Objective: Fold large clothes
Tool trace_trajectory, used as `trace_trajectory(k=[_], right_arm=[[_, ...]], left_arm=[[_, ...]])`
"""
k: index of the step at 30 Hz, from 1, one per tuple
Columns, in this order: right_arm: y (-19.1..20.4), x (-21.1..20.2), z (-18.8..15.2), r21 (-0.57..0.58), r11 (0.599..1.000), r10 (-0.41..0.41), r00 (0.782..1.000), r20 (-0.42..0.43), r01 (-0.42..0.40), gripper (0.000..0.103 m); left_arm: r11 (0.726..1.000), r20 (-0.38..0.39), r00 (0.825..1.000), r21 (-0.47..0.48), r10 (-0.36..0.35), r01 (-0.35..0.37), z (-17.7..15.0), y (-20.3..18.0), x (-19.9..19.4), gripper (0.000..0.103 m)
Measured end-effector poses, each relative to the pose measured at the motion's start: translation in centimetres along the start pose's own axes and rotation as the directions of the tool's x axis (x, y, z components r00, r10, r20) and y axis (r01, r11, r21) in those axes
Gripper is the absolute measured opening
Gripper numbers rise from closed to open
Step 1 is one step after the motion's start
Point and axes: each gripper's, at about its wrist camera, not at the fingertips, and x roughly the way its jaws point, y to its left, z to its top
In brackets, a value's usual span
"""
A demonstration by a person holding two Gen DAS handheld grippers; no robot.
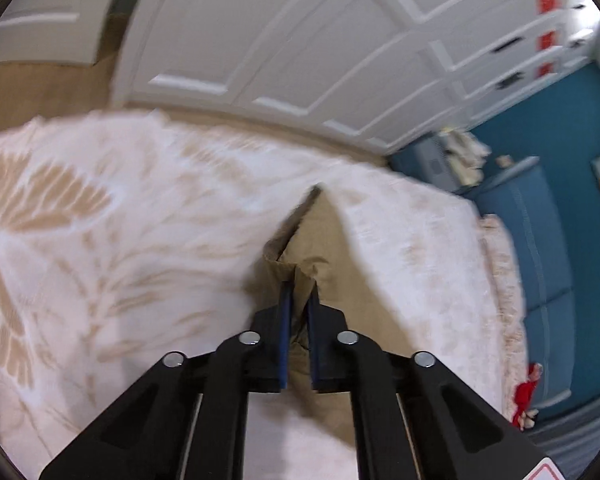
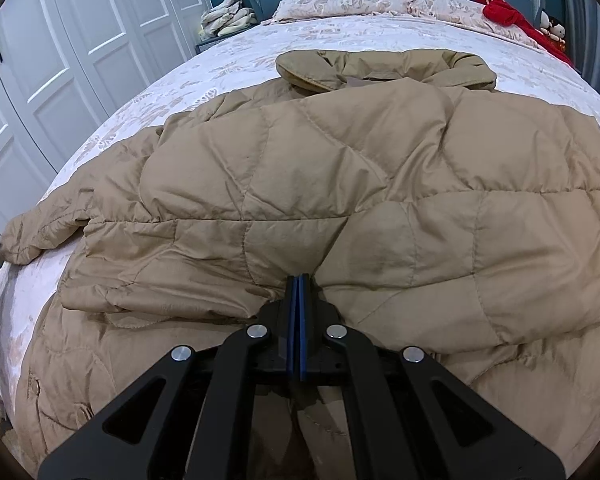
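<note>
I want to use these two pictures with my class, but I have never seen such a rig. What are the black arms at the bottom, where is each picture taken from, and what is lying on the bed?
There is no robot here. A person holds a hand tool in each hand, each with two fingers that pinch, and a wide-angle camera on each tool looks forward along those fingers. That is why black arms fill the bottom of both pictures.

One picture comes from the left gripper. Its fingers are closed on the cuff of a tan sleeve above a flowered bedspread; white wardrobe doors stand behind.

The other comes from the right gripper, whose fingers are pressed shut on a fold of a tan quilted coat. The coat lies spread over the bed, collar toward the pillows. Something red lies by the headboard.
</note>
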Motion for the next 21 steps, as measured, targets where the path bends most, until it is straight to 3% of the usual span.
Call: trace_trajectory(k=[3,7,10,11,12,13,14,16,19,21], right_arm=[[0.0,0.0,0.0,0.006,1.0,0.005,1.0,0.004,-0.005,0.0],[-0.1,-0.3,0.0,0.017,1.0,0.016,1.0,0.011,-0.016,0.0],[-0.5,-1.5,0.2,0.045,0.998,0.033,0.999,0.026,-0.034,0.002],[-0.8,-2.4,0.2,0.057,0.998,0.038,0.998,0.039,-0.04,0.009],[-1.0,-3.2,0.1,0.066,0.997,0.043,0.998,0.055,-0.047,0.017],[-1.6,-5.0,0.0,0.088,0.994,0.051,0.995,0.09,-0.059,0.033],[-2.2,-6.5,-0.1,0.105,0.992,0.056,0.992,0.117,-0.068,0.044],[-3.4,-9.0,-0.4,0.124,0.99,0.053,0.987,0.151,-0.073,0.045],[-6.1,-13.1,-1.4,0.149,0.987,0.03,0.985,0.172,-0.056,0.046],[-8.3,-15.3,-2.5,0.168,0.985,0.013,0.985,0.173,-0.042,0.048]], left_arm=[[0.988,0.043,0.994,0.121,-0.104,0.098,-0.2,-5.6,-3.0,0.001],[0.909,0.042,0.958,0.328,-0.285,0.256,-3.3,-15.6,-8.0,0.001],[0.8,-0.042,0.911,0.463,-0.41,0.381,-8.4,-23.4,-10.9,0.001],[0.747,-0.1,0.887,0.501,-0.451,0.437,-10.9,-26.3,-11.8,0.001],[0.715,-0.139,0.869,0.515,-0.475,0.473,-12.7,-27.7,-12.4,0.001],[0.673,-0.194,0.845,0.528,-0.498,0.518,-15.2,-29.7,-12.7,0.001],[0.645,-0.234,0.83,0.537,-0.506,0.544,-17.1,-31.0,-12.7,0.001],[0.589,-0.331,0.803,0.551,-0.495,0.59,-22.6,-33.9,-12.2,0.001],[0.558,-0.444,0.79,0.559,-0.423,0.613,-30.6,-35.8,-9.9,0.001],[0.549,-0.5,0.79,0.573,-0.354,0.609,-35.5,-36.1,-7.9,0.001]])
